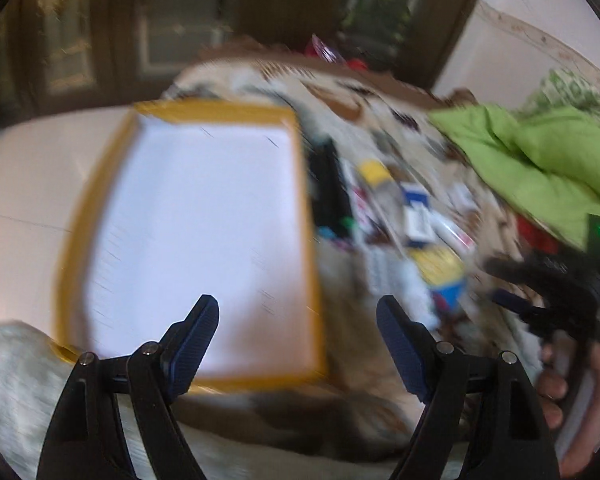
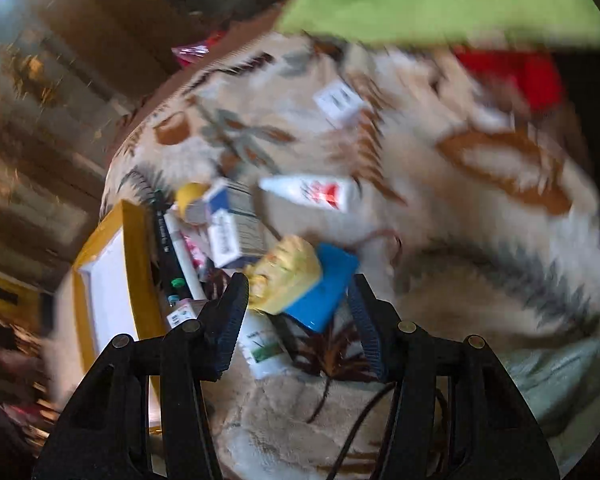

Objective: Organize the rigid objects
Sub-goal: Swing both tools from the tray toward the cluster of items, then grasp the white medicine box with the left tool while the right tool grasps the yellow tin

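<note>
Patterned blanket point(image 2: 480, 200) carries clutter beside yellow-rimmed tray point(image 1: 296, 184); only the right view shows white tube point(image 2: 312, 192), labels unreadable; left gripper point(image 1: 298, 316) and right gripper point(image 2: 298, 296) both open, empty.

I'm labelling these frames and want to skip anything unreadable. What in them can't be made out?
- Print on the boxes and white tube: right wrist view, motion blur.
- Small items beside the yellow-rimmed tray: left wrist view, smeared by blur.
- The tray's near corner: left wrist view, hidden behind the left tool.
- Right tool: left wrist view, blurred and partly cut off by the edge.
</note>
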### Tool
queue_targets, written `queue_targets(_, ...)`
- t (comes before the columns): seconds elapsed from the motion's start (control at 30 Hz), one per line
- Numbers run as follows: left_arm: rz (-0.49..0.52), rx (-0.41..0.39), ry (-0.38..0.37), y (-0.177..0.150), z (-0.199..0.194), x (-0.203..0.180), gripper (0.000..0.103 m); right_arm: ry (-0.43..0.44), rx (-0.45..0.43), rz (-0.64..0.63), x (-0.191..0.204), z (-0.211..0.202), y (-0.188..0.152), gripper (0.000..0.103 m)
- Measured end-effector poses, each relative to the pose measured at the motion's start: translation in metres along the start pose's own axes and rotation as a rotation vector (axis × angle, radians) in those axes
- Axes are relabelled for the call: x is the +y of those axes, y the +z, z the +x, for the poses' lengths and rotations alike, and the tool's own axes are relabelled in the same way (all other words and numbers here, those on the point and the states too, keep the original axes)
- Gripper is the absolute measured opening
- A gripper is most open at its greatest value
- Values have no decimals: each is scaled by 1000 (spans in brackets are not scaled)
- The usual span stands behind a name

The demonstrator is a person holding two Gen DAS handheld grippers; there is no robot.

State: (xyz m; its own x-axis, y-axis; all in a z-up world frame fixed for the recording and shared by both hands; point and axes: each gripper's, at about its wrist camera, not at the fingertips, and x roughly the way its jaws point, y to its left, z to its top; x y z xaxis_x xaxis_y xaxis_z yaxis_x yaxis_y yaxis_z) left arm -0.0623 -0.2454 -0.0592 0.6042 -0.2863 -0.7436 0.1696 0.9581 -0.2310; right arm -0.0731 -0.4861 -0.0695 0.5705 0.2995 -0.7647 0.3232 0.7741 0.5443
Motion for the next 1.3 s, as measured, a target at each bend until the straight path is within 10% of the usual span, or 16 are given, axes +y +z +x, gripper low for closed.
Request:
queue_targets(0.17,52,65,43,-31,7,-6,82,38,75,52,-11,22,10,52)
queue_targets(0.83,-38,190,-113,13,-18,15,81,92,92,164,18,54,2,50)
queue_targets(1.3,89,272,-69,41,15,-27,81,119,122,195,16,84,16,43)
